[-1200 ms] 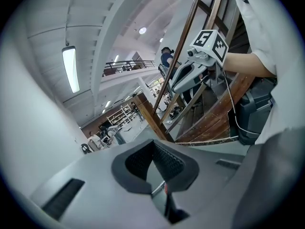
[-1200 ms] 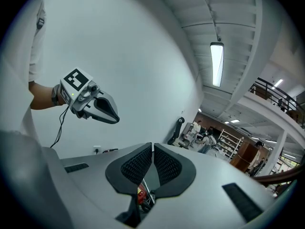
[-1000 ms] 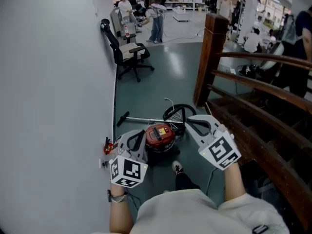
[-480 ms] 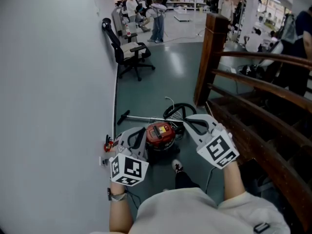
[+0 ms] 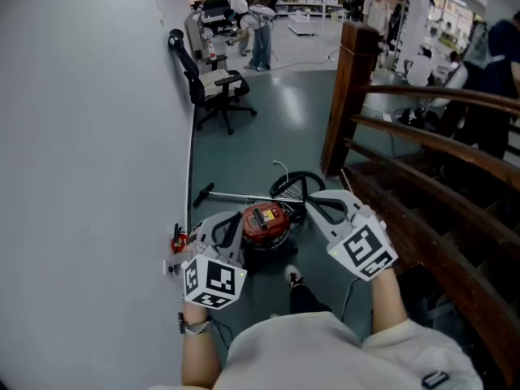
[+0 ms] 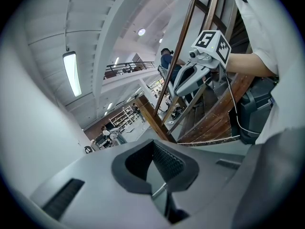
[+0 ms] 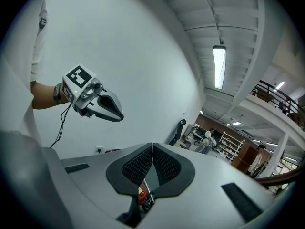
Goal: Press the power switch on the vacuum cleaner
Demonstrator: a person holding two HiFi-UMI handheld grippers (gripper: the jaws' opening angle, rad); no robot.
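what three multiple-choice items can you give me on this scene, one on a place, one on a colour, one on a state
1. Where is the vacuum cleaner?
A. on a table
B. on the floor
C. in a cardboard box

2. What colour is its body?
A. red
B. blue
C. green

3. How does the right claw stand?
A. wide open
B. shut on a hose
C. shut, with nothing in it

Answers:
1 B: the head view shows it lying on the grey-green floor below both claws.
2 A: its casing shows red in the head view.
3 C: in the right gripper view the ribbed pads meet at their tips with nothing between them.
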